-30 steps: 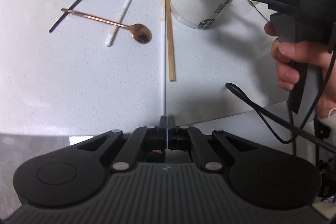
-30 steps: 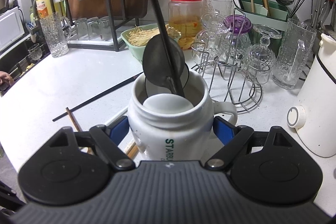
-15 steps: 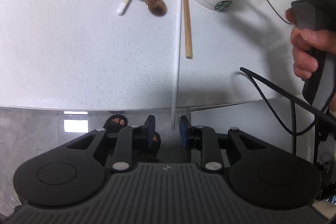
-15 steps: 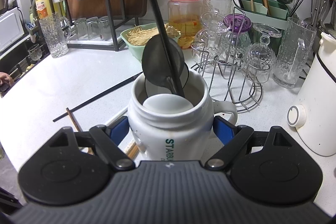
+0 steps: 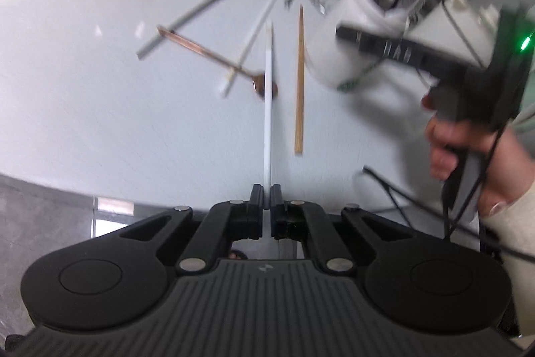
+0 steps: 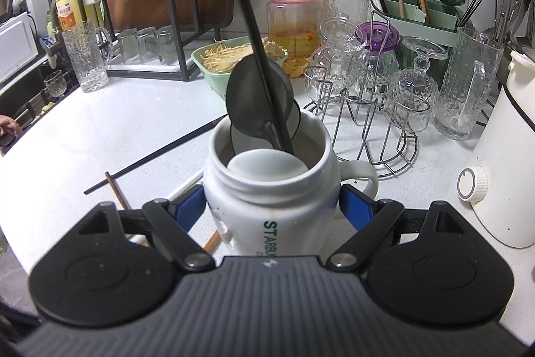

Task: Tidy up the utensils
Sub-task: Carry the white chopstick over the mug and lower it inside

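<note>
My left gripper (image 5: 266, 196) has its jaws closing tight on the near end of a white chopstick (image 5: 268, 96). The chopstick points away over the counter and crosses above the bowl of a copper spoon (image 5: 207, 52). A wooden chopstick (image 5: 299, 79), a second white chopstick (image 5: 254, 35) and a black chopstick (image 5: 197, 12) lie on the counter beyond. My right gripper (image 6: 271, 206) is shut on a white Starbucks mug (image 6: 267, 199) standing upright. A black mesh skimmer (image 6: 260, 99) and a white spoon (image 6: 267, 164) stand in the mug. The left wrist view is blurred.
A white kettle (image 6: 501, 156) stands to the right of the mug. Behind it are a wire rack of glasses (image 6: 367, 109), a red-lidded jar (image 6: 294, 19), a green basket (image 6: 204, 59) and a green utensil holder (image 6: 418, 12). The counter's front edge (image 5: 100, 189) runs under my left gripper.
The left gripper opened around the white chopstick half a second ago and has shut on it again, rising and tilting up toward the back of the counter. The right gripper and mug have not moved.
</note>
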{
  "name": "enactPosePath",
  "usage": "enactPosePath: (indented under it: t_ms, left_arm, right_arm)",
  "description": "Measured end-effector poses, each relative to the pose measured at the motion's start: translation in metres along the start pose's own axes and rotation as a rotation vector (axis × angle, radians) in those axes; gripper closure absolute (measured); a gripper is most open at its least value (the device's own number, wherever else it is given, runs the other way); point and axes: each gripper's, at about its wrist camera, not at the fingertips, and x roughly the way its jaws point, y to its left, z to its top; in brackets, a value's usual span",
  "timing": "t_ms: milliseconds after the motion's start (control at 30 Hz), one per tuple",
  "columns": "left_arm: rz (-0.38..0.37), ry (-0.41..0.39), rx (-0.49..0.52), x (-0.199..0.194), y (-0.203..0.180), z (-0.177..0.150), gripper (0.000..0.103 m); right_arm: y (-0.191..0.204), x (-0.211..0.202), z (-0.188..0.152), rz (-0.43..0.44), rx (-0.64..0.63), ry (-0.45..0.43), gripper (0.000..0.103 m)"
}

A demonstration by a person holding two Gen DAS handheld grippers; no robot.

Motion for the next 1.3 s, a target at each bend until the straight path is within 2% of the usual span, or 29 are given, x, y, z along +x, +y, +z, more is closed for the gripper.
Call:
enactPosePath:
  t_ms: [267, 500, 767, 1033, 1300]
  left_arm:
    - [-0.021, -0.047, 0.081, -0.055, -0.001, 0.04, 0.099]
    - [-0.05, -0.08, 0.215, -0.084, 0.0, 0.087, 0.099]
    - [-0.098, -0.13, 0.309, -0.096, -0.019, 0.125, 0.099]
    - [-0.118, -0.184, 0.331, -0.096, -0.032, 0.144, 0.099]
    - [-0.147, -0.233, 0.382, -0.112, -0.055, 0.162, 0.099]
  right_arm:
    - [0.002, -0.001, 0.0, -0.01, 0.008, -0.002, 0.014]
    - [0.006, -0.002, -0.003, -0.038, 0.028, -0.011, 0.015]
    - [0.011, -0.001, -0.003, -0.069, 0.05, -0.015, 0.014]
    - [0.011, -0.001, -0.004, -0.073, 0.046, -0.018, 0.014]
    - [0.011, -0.001, -0.002, -0.077, 0.043, -0.007, 0.014]
